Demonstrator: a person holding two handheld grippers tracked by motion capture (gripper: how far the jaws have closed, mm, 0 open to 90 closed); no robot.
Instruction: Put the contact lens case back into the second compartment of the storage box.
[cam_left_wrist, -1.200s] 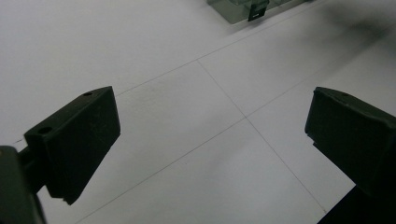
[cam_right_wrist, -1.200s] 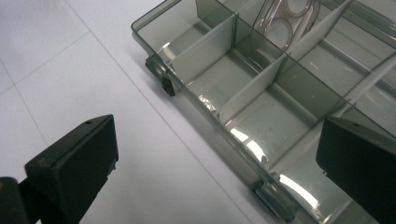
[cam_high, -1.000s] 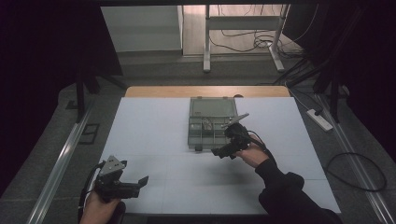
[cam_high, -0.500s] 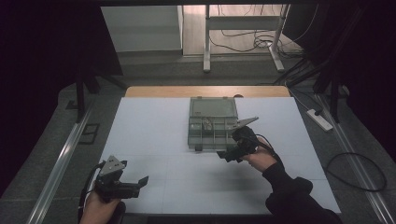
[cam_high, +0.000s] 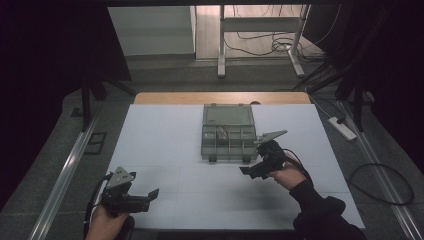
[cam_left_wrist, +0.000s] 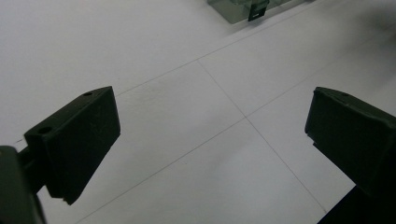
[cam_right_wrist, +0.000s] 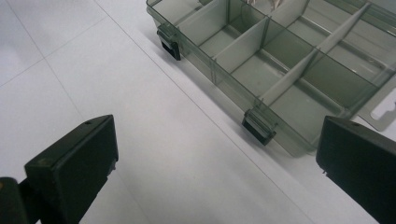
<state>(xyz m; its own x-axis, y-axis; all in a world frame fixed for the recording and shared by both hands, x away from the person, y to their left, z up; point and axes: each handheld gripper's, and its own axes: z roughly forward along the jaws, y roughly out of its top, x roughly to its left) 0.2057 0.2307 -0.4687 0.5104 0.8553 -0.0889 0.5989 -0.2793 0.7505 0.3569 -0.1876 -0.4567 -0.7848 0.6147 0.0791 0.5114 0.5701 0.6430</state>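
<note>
L gripper (cam_high: 150, 194), R gripper (cam_high: 246, 171): jaws wide.

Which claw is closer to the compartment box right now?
Right. The right claw hangs just off the near right corner of the box, jaws open, not touching it. The left claw is far off at the table's near left edge, also open.
</note>
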